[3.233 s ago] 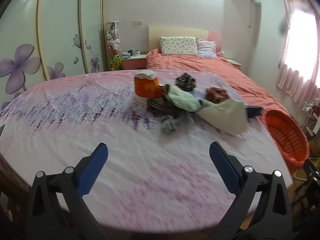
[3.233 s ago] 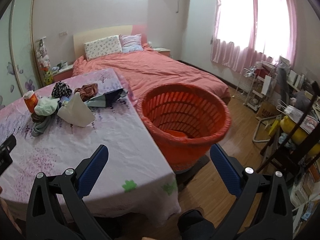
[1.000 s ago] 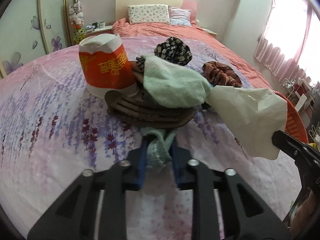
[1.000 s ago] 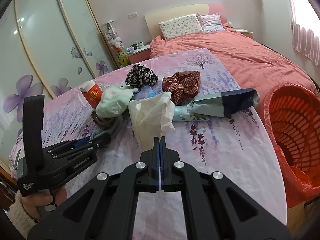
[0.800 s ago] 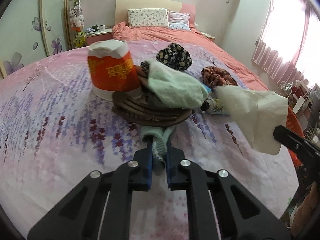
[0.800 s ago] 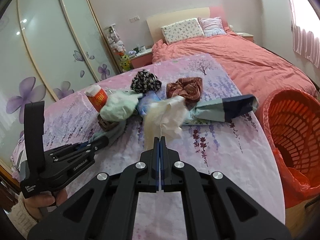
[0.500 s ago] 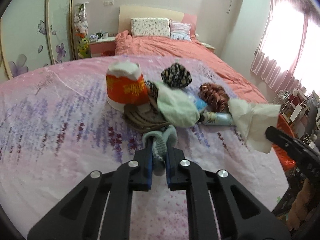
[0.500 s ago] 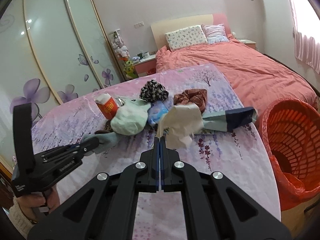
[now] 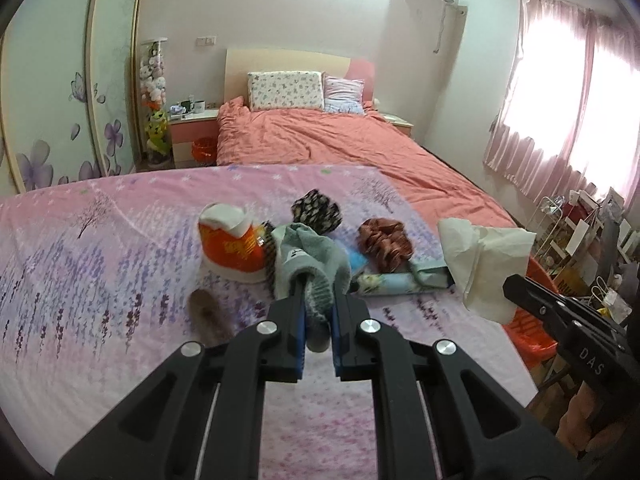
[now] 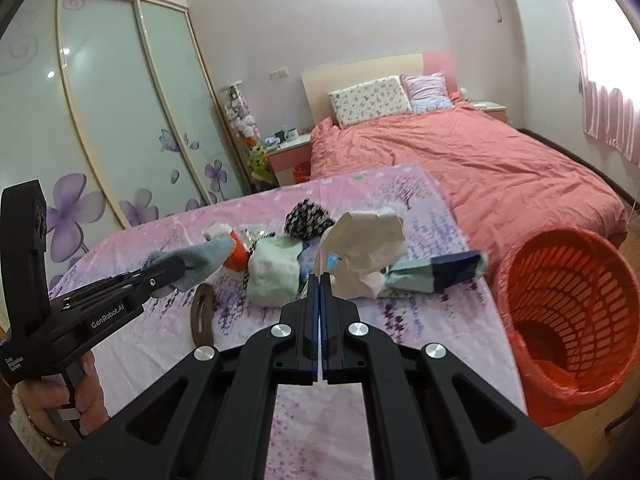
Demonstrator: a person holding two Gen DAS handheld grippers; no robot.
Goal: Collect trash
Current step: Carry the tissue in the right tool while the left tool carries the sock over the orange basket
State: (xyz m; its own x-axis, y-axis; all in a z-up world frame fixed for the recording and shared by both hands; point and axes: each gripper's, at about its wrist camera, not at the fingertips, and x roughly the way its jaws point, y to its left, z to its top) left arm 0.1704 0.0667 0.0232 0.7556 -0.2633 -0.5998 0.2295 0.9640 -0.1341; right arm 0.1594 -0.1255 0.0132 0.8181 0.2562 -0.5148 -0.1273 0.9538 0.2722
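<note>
The grey sock (image 9: 316, 268) hung pinched in the left gripper (image 9: 318, 312) above the table (image 9: 100, 280); the right gripper (image 10: 320, 300), jaws clamped together, held a white paper bag (image 10: 368, 248) aloft. Best move looked like carrying both sideways over the orange basket (image 10: 568, 304) beside the table, releasing only once well inside its rim.

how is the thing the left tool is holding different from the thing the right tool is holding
The left tool grips a grey-green sock, thick, soft knit that droops around the tips; the right tool pinches a cream paper bag, thin, creased and stiff enough to stand up above the tips. The sock looks smaller than the crumpled bag. Both are held clear of the pink tablecloth, with each tool shut on its item.
</note>
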